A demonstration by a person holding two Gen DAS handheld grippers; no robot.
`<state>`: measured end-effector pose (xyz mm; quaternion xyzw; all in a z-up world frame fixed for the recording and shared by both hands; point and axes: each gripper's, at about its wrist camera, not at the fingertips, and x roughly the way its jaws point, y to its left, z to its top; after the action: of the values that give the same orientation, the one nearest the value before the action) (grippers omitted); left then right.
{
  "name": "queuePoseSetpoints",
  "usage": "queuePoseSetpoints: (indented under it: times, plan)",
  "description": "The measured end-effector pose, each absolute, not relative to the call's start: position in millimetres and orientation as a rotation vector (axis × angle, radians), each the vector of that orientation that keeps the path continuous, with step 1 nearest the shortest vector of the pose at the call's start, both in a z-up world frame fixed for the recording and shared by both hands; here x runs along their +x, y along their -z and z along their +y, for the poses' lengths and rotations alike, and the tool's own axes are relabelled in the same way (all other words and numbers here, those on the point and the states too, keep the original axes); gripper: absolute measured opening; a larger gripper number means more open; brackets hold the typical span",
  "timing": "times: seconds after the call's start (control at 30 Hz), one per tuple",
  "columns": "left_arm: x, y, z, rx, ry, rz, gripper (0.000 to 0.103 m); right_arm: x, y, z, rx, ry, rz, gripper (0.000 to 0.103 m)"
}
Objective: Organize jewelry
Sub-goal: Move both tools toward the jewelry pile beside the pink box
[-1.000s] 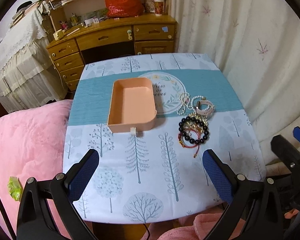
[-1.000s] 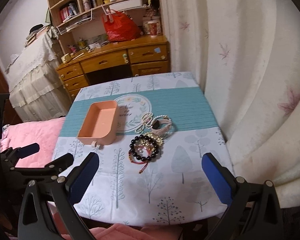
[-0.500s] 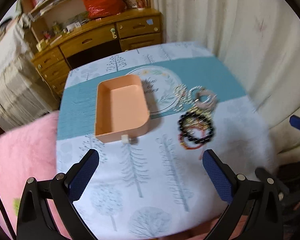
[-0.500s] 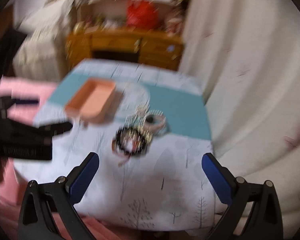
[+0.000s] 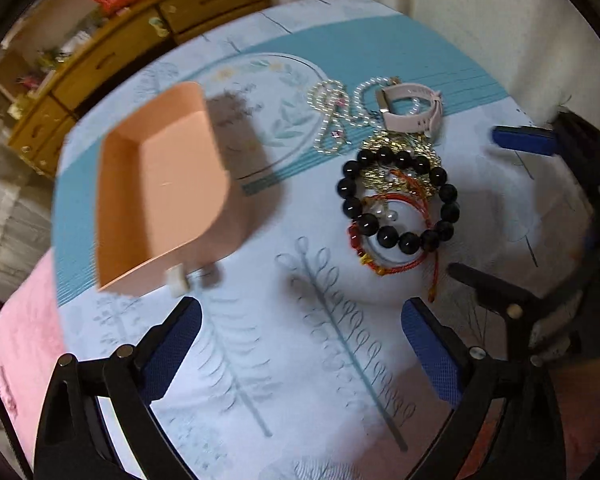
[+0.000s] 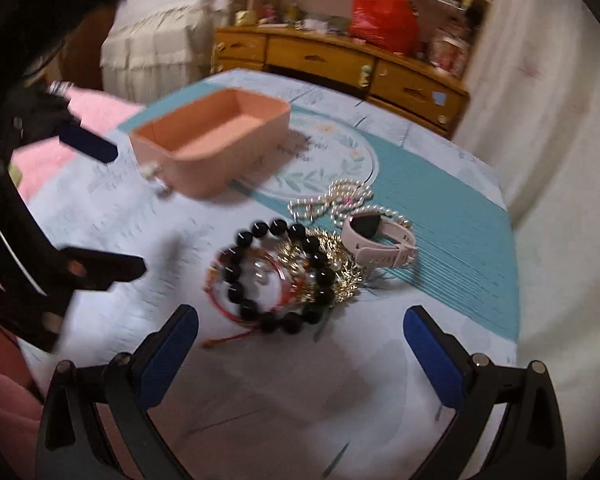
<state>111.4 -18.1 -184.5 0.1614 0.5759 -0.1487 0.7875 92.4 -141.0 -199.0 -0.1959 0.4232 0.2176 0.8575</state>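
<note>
Both tongs have dropped closer to the tablecloth (image 5: 260, 360) than a second ago; the left gripper (image 5: 300, 344) and right gripper (image 6: 300, 344) gape wide, holding nothing; the black bead bracelet (image 6: 280, 276) lies just beyond the right fingers; farther, the pink watch (image 6: 376, 244), pearls (image 6: 332, 200), then the peach tray (image 6: 212, 144).

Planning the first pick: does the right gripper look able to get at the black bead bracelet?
Probably yes. The right gripper is open, and the black bead bracelet lies just ahead of its fingers with bare cloth between; it does rest tangled over a red cord bracelet and gold piece.
</note>
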Motion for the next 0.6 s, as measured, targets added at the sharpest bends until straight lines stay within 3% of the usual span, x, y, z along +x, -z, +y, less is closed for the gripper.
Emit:
queuePoseSetpoints:
  times: [0.1,0.17,0.23,0.43,0.57,0.6]
  plan:
    - [119.3,195.0,-24.5,0.335,0.363,1.261,0.086,107.6,210.8,-145.8,-0.385,-0.515,0.921,0.097]
    - [123.2,198.7,-27.7,0.322,0.372,1.261,0.071,115.9,215.2,-148.0,-0.349,-0.542,0.945,0.091]
    - [126.9,201.8,-30.8,0.311,0.379,1.271,0.063,123.8,218.7,-149.1,-0.305,-0.567,0.975,0.090]
    - [134.7,208.6,-44.5,0.292,0.416,1.313,0.052,127.9,228.7,-141.9,-0.357,-0.615,0.999,0.082]
    - [137.0,210.9,-52.7,0.294,0.424,1.335,0.045,124.5,224.8,-148.2,-0.380,-0.616,0.966,0.053]
    - [138.4,212.6,-55.5,0.294,0.425,1.345,0.044,126.0,223.1,-152.0,-0.372,-0.616,0.966,0.049]
